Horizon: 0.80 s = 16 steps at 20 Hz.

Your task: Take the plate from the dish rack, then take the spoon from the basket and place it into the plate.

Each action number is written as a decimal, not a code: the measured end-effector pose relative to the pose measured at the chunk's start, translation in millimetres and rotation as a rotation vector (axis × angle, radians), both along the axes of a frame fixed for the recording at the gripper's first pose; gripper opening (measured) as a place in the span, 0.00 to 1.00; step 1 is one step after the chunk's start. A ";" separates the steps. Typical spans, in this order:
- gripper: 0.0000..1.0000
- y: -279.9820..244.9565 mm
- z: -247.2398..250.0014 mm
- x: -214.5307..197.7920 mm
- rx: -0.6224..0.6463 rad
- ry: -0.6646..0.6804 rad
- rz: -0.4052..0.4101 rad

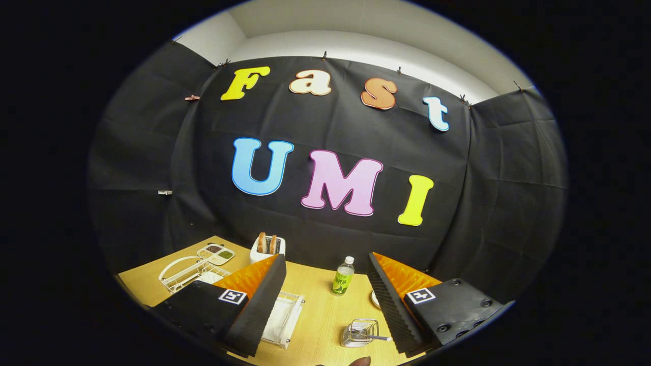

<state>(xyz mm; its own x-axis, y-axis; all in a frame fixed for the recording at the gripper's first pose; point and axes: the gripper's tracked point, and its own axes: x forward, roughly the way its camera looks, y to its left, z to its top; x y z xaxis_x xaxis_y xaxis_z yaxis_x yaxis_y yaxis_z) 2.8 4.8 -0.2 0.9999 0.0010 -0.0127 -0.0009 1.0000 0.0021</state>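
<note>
We hold the gripper [325, 300] high above the wooden table [315, 325], its two fingers spread wide with nothing between them but open tabletop. The move ahead turns on the dish rack [282, 317], which we judge to be the white wire frame lying low and just beside the left finger, partly hidden behind that finger's ridged pad; something pale rests in it, but we cannot tell for sure that this is the plate. To reach it we would need to drop down and swing left, so the left finger is the nearer one. The rack's long axis seems to run away from us, roughly along the fingers' own line. The basket [360, 333] sits nearer the right finger, a small wire cage of thin shiny metal, with the spoon [374, 337] lying in it, its handle pointing out toward the right finger's pad. Beyond the fingers, between them, stands a clear plastic bottle [344, 276] with a green label, upright. Farther back a white toaster [267, 247] holds two slices of bread, and to its left are a divided tray [216, 253] of small foods and a second white wire rack [187, 273] with curved hoops. A pale round edge peeks from behind the right finger; it is too hidden to name.
</note>
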 end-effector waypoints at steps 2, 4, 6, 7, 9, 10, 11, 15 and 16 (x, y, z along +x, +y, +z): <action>0.98 1.7 -2.4 1.4 0.005 0.006 0.003; 0.98 3.5 -2.3 2.9 0.012 0.010 0.004; 0.97 4.8 -4.6 5.0 0.020 0.017 0.003; 0.98 6.3 -6.2 6.2 0.024 0.022 0.005; 0.98 11.4 -11.6 10.3 0.037 0.042 0.009; 0.97 15.0 -17.9 13.5 0.043 0.066 0.013; 0.98 20.5 -25.8 17.7 0.048 0.097 0.021; 0.98 46.3 -60.4 39.1 0.083 0.243 0.049; 0.98 53.0 -70.2 44.7 0.094 0.282 0.051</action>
